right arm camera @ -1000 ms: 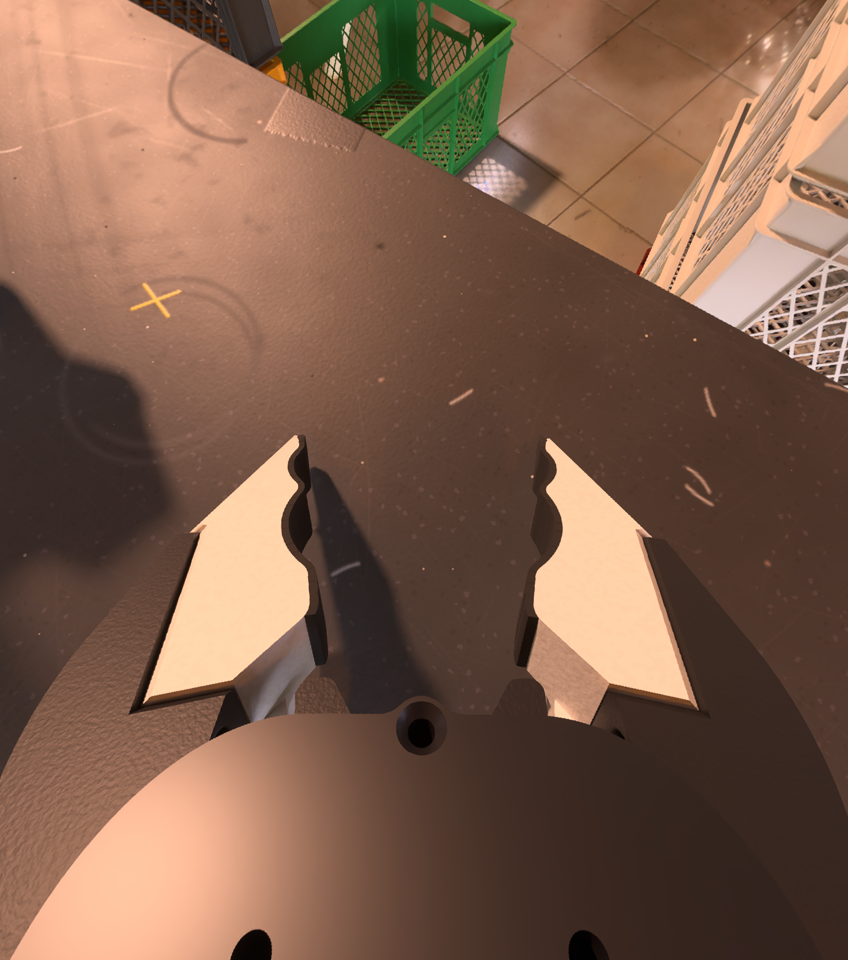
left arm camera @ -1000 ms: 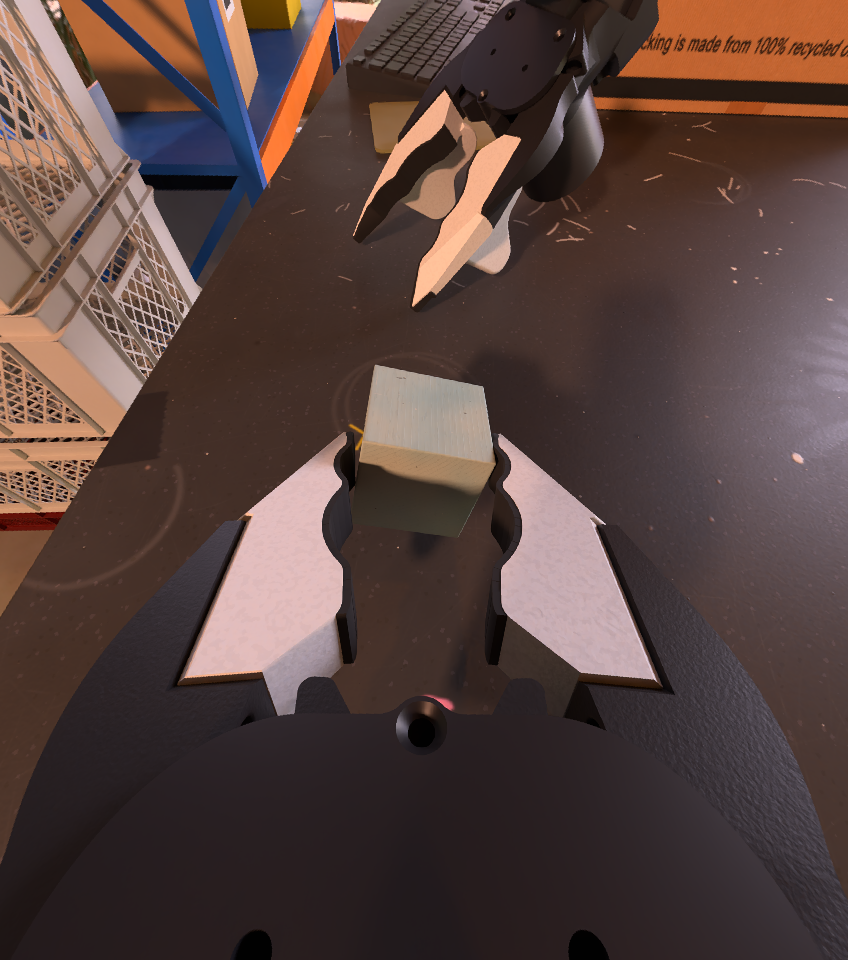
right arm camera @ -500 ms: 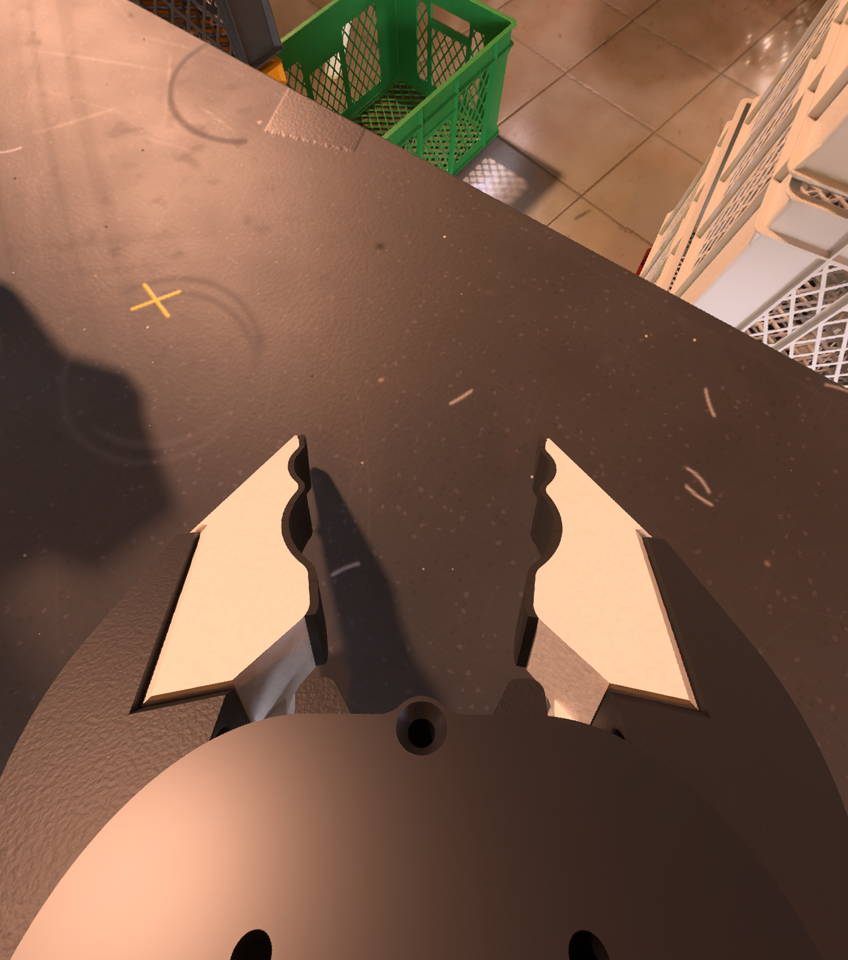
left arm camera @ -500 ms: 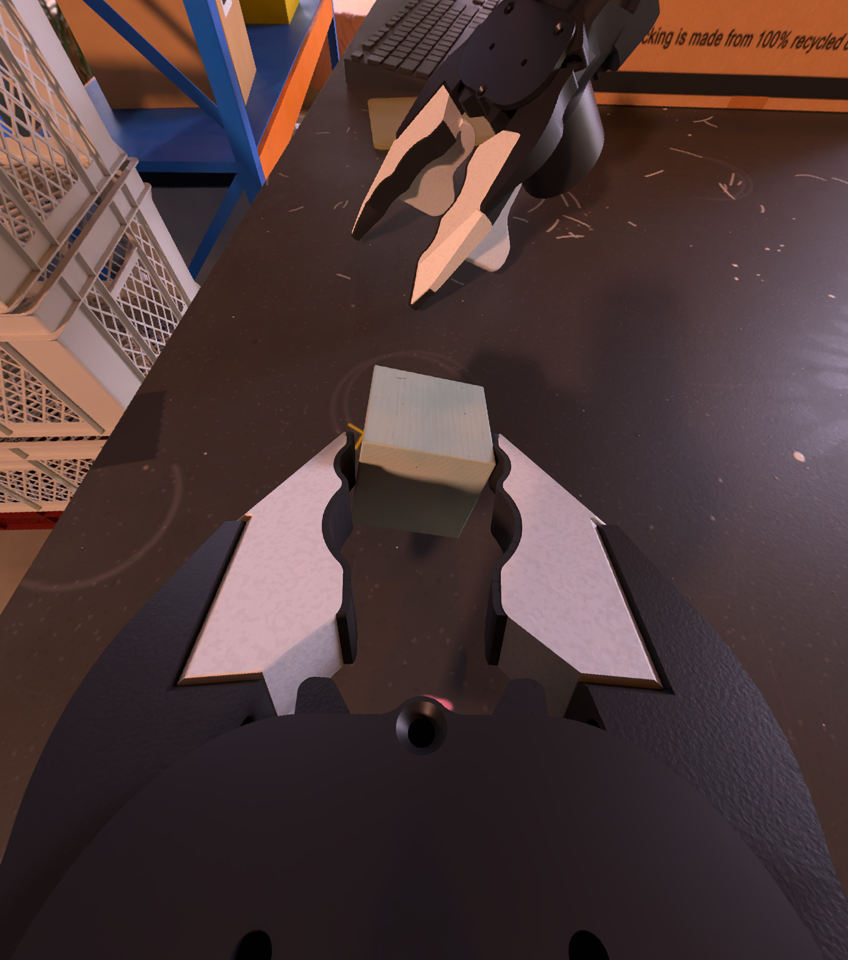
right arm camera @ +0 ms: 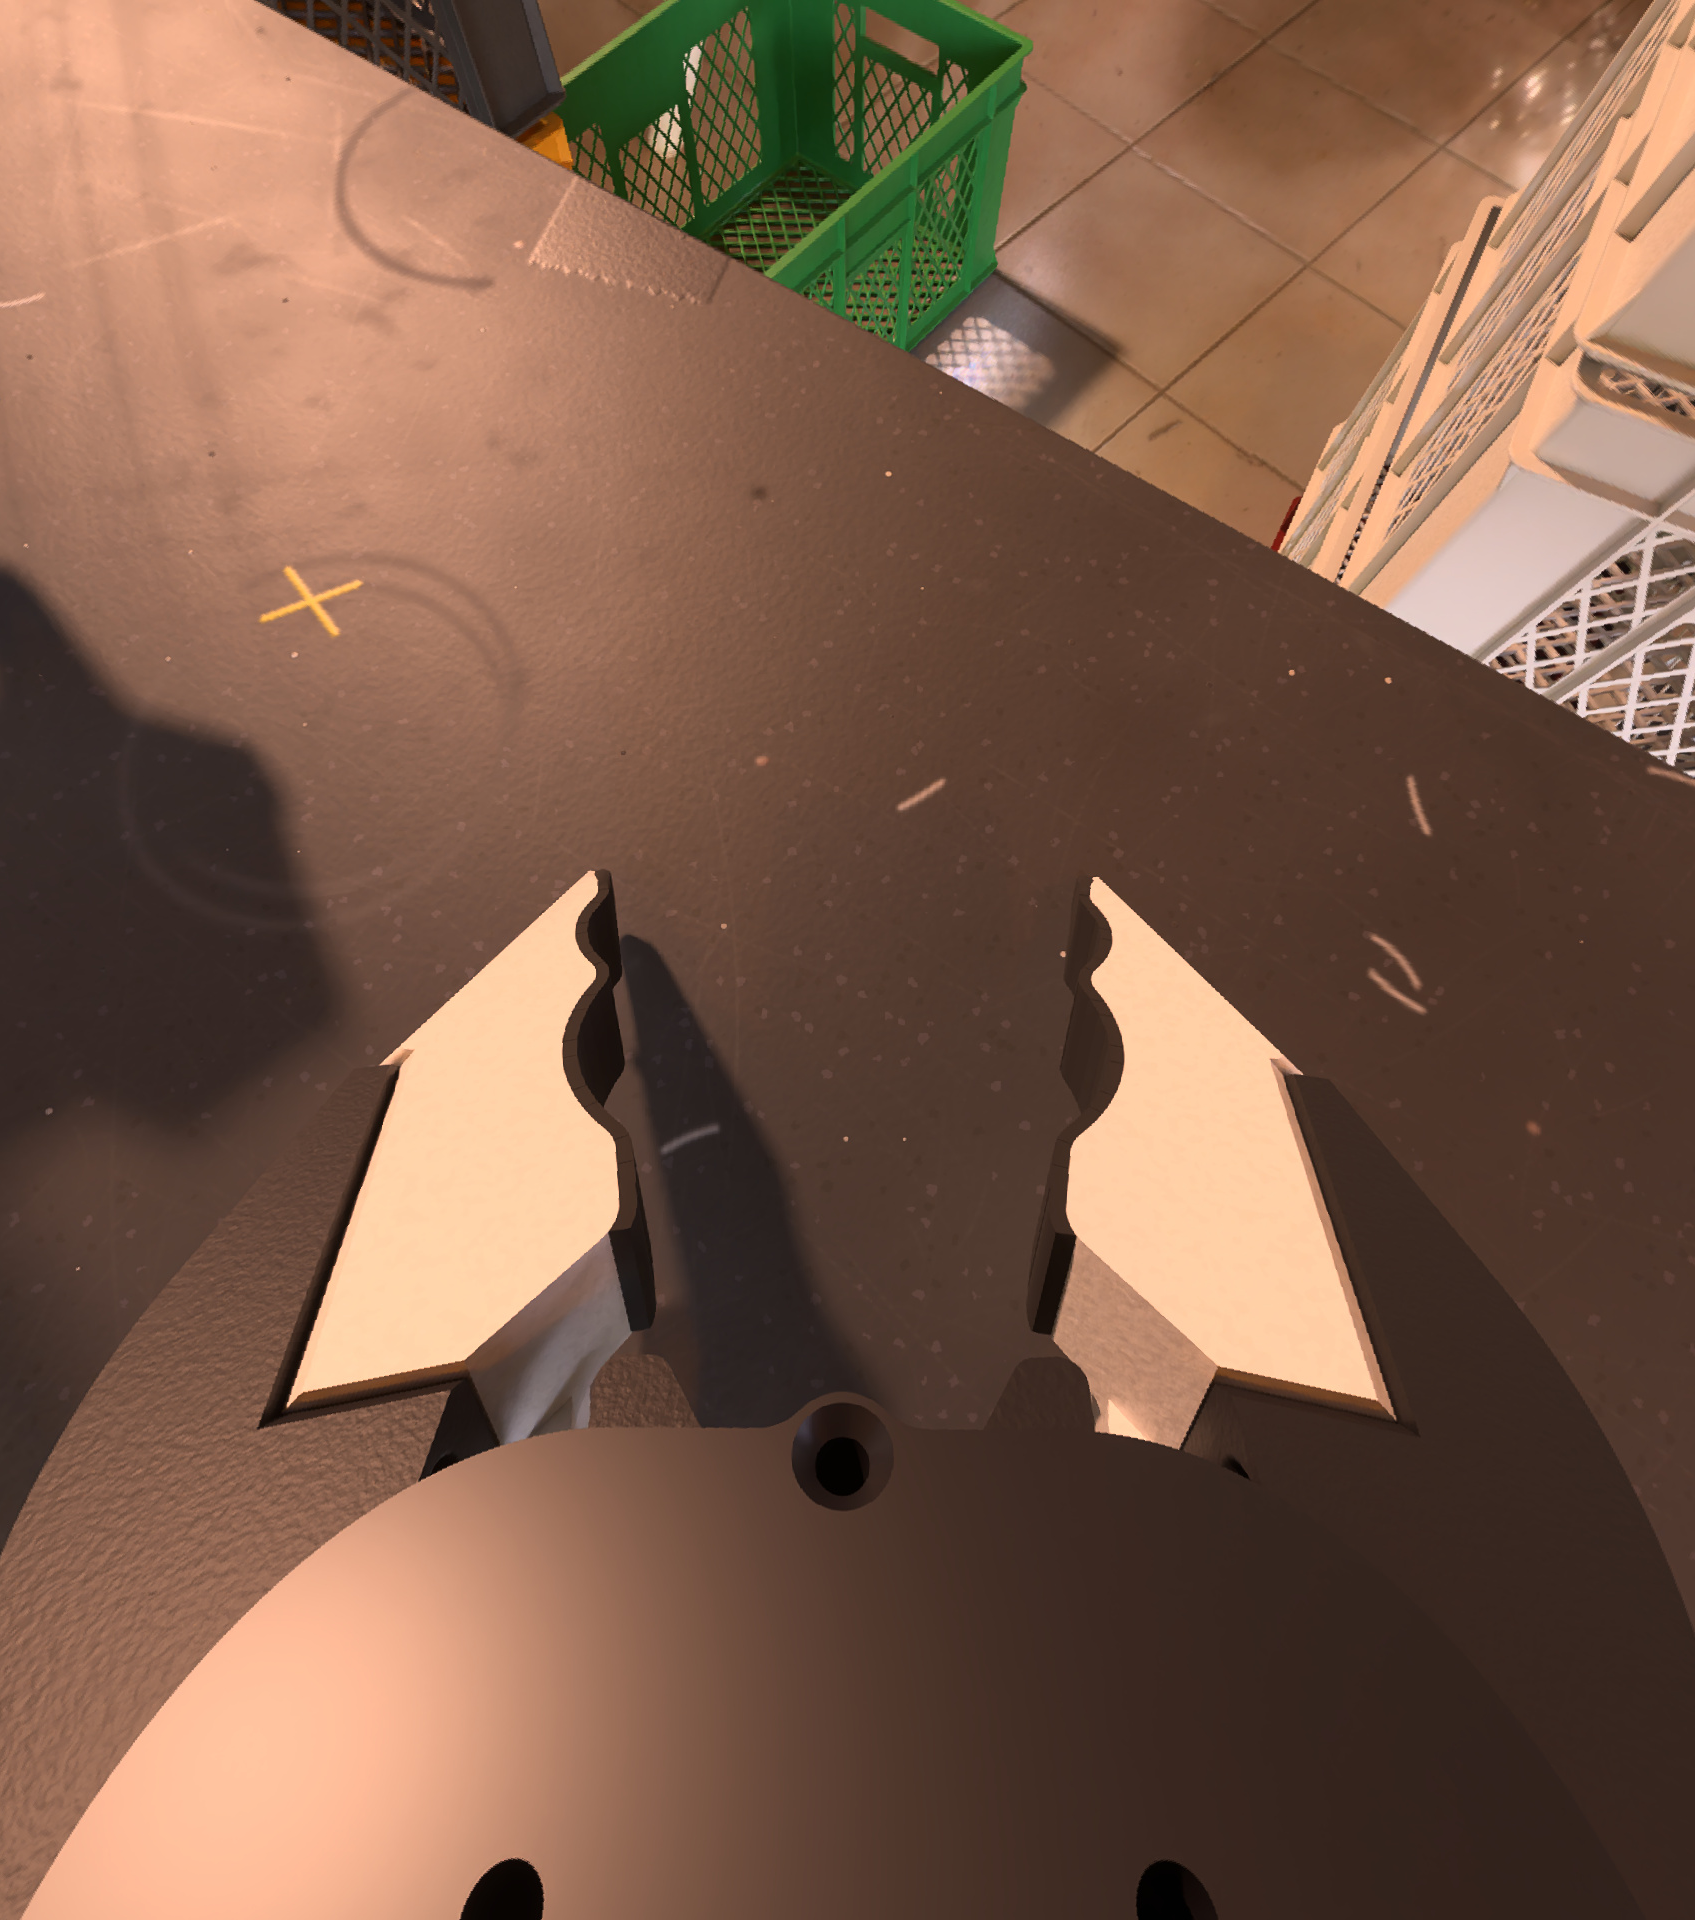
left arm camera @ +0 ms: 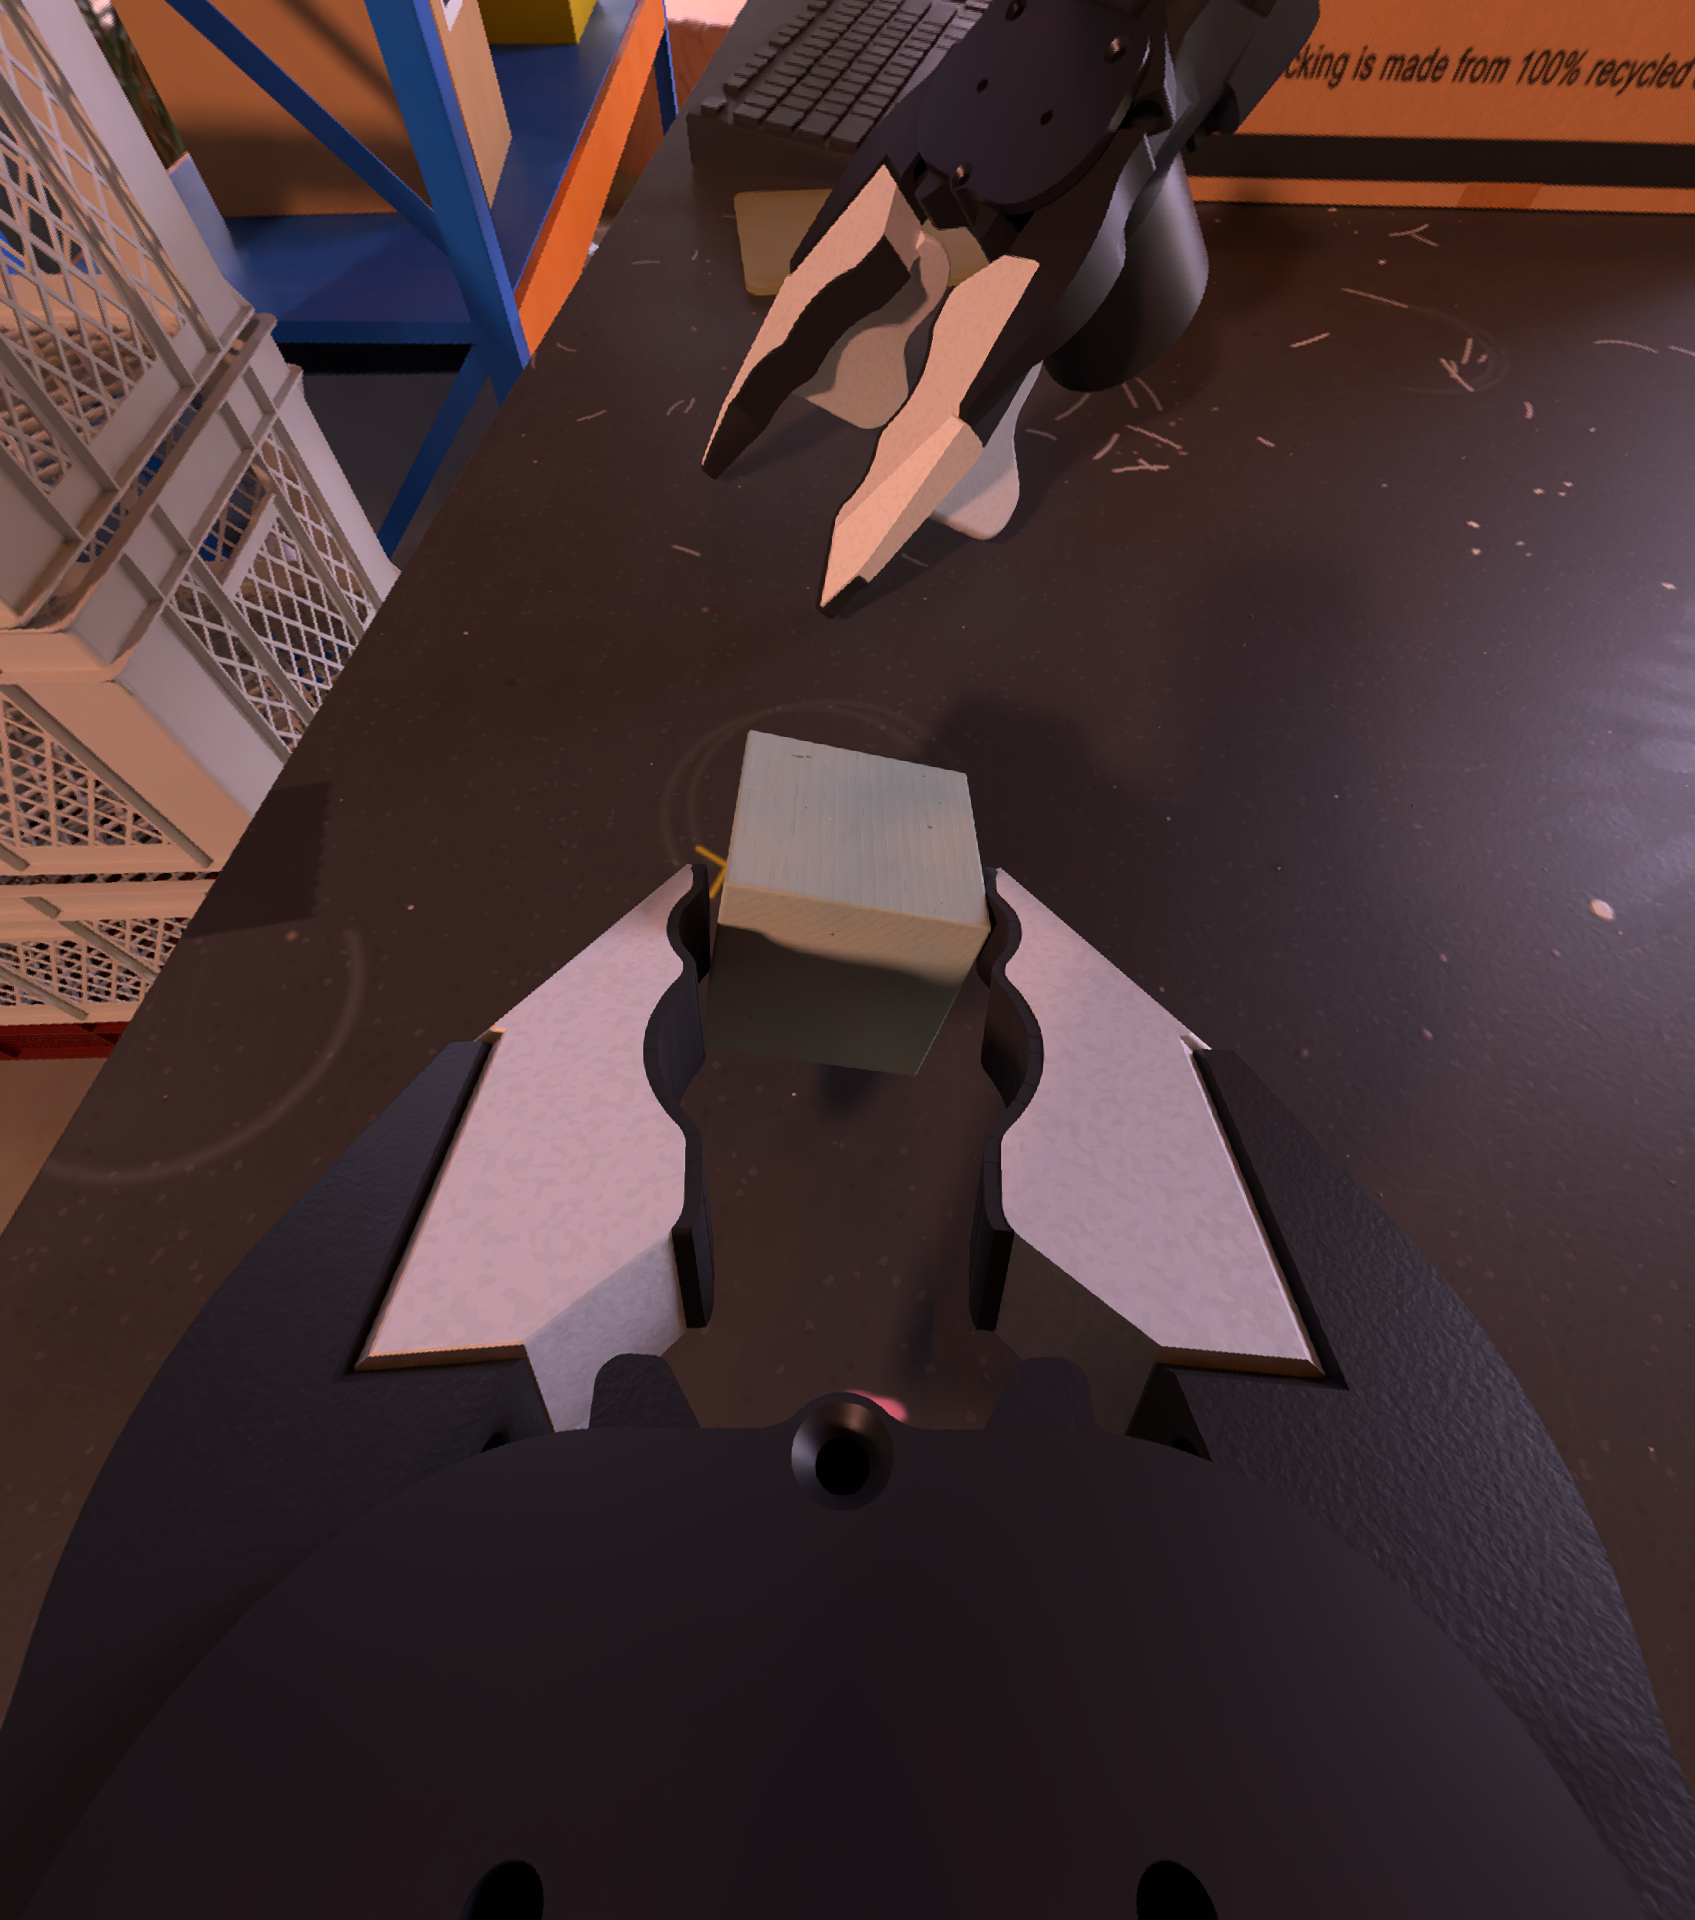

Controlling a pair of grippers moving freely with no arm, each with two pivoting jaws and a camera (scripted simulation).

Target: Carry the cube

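left gripper (left arm camera: 848,894) clamping cube (left arm camera: 848,883), yellow cross (left arm camera: 711,865) half-hidden

A warehouse or packing workshop is suggested. A dark, scuffed workbench (right arm camera: 822,623) strewn with shavings is flanked by stacked pale mesh crates (left arm camera: 43,520), a green plastic crate (right arm camera: 801,177) set on a tiled floor (right arm camera: 1238,208), and blue-and-orange racking (left arm camera: 469,208). A large cardboard carton (left arm camera: 1549,125) and a keyboard (left arm camera: 822,62) are seen at the bench's far end.
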